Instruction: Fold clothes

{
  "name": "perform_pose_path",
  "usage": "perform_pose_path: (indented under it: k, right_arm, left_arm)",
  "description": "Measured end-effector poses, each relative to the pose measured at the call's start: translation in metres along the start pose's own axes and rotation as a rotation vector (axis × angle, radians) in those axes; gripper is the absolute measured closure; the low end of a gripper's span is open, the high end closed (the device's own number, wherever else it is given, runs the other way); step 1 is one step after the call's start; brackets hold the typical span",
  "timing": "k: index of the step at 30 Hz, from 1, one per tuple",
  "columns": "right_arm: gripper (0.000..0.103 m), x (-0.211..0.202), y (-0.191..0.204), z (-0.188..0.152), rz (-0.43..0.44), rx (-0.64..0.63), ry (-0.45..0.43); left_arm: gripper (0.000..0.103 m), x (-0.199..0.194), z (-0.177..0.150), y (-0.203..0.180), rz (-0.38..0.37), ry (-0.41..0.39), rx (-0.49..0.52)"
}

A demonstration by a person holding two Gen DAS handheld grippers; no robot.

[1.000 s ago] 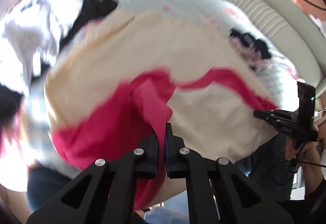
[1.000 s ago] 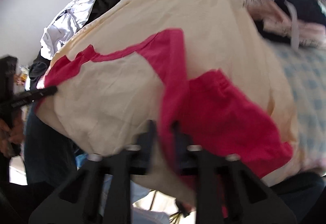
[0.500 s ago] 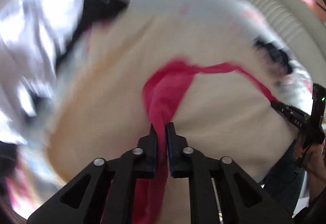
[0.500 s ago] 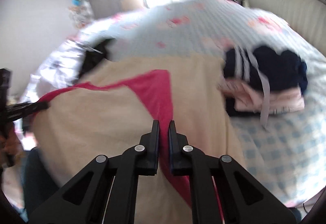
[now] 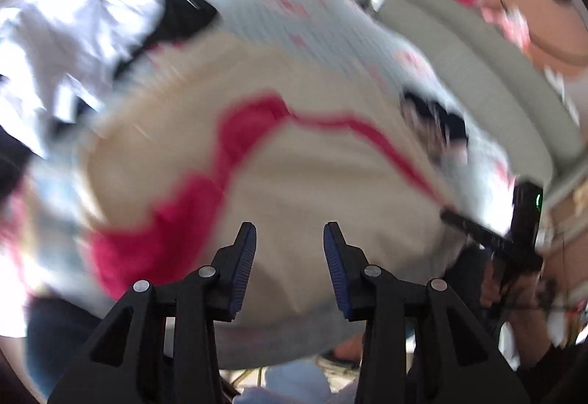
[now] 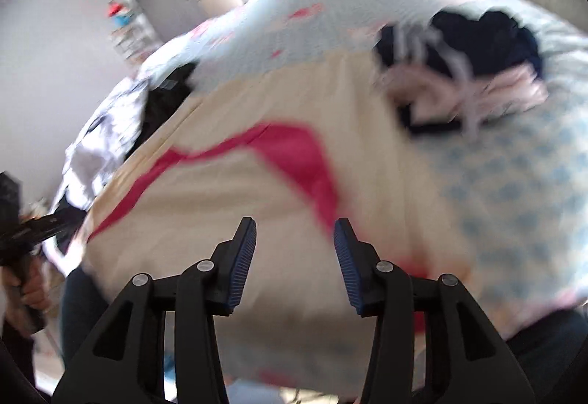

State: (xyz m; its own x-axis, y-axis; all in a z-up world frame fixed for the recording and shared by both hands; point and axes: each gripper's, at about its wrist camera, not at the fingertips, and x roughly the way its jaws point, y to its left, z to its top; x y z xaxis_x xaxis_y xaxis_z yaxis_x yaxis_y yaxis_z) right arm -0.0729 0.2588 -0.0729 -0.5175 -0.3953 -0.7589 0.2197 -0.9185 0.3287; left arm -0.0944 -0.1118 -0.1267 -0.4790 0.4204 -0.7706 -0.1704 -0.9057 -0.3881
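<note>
Lying spread on the bed (image 6: 533, 183) for folding, the cream-and-pink garment (image 6: 235, 205) sits beneath both tongs, left tongs (image 5: 289, 257) and right tongs (image 6: 294, 249) standing apart and empty, folded pile (image 6: 477, 73) at 1 o'clock.

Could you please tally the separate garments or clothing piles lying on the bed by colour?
Cream and pink garment: 1
Navy and pale pink folded pile: 1
White and black heap: 1
Total: 3, though blur hides how many pieces each pile holds.
</note>
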Motion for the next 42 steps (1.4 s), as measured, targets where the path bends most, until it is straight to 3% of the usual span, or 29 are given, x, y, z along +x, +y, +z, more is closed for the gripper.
perform_pose_path:
  k: [1,2,4,6,8,11,13,15,18,20,24,28,32,35,42]
  right_arm:
    - [0.061,0.004,0.0,-0.01,-0.025,-0.014,0.017]
    - [0.064,0.002,-0.006,-0.015,-0.042,0.001,0.019]
    - [0.094,-0.005,-0.02,-0.023,-0.071,0.042,0.016]
    - [0.099,-0.011,-0.035,-0.03,-0.099,0.084,0.014]
    - [0.099,-0.018,-0.05,-0.037,-0.128,0.126,0.012]
    - [0.091,-0.037,-0.047,-0.039,-0.156,0.088,-0.033]
    - [0.067,-0.051,-0.048,-0.04,-0.154,0.109,-0.076]
    - [0.065,-0.058,-0.05,-0.043,-0.158,0.122,-0.085]
    - [0.065,-0.043,-0.055,-0.042,-0.208,0.145,-0.028]
    - [0.066,-0.04,-0.06,-0.04,-0.198,0.176,-0.009]
    - [0.064,-0.041,-0.068,-0.034,-0.163,0.219,0.002]
    - [0.056,-0.055,-0.067,-0.008,-0.166,0.173,-0.037]
    - [0.053,-0.048,-0.068,0.026,-0.185,0.117,-0.033]
    - [0.052,-0.035,-0.061,0.042,-0.195,0.09,-0.008]
    - [0.05,0.01,-0.017,0.057,-0.141,-0.024,0.061]
  left_arm:
    - [0.064,0.017,-0.004,0.0,0.058,0.041,0.015]
    - [0.076,0.027,-0.006,0.01,0.089,0.075,-0.019]
    - [0.098,0.045,-0.008,0.028,0.14,0.135,-0.09]
    - [0.098,0.035,0.0,0.04,0.076,0.108,-0.168]
    - [0.097,0.022,0.005,0.039,0.094,0.064,-0.151]
    - [0.089,0.007,0.003,0.032,0.098,0.044,-0.148]
    - [0.076,-0.002,-0.006,0.027,0.065,0.032,-0.17]
    - [0.069,-0.003,-0.015,0.025,0.04,0.032,-0.181]
    - [0.07,0.01,-0.019,0.034,0.13,0.085,-0.188]
    - [0.07,0.006,-0.016,0.037,0.101,0.081,-0.234]
    - [0.065,-0.003,0.003,0.025,0.119,0.057,-0.14]
    - [0.062,0.001,0.027,0.025,0.153,0.049,-0.1]
    - [0.057,-0.004,0.059,0.026,0.223,-0.022,-0.057]
    - [0.053,0.013,0.101,0.036,0.3,-0.039,-0.004]
    - [0.053,0.105,0.172,0.042,0.459,0.093,0.173]
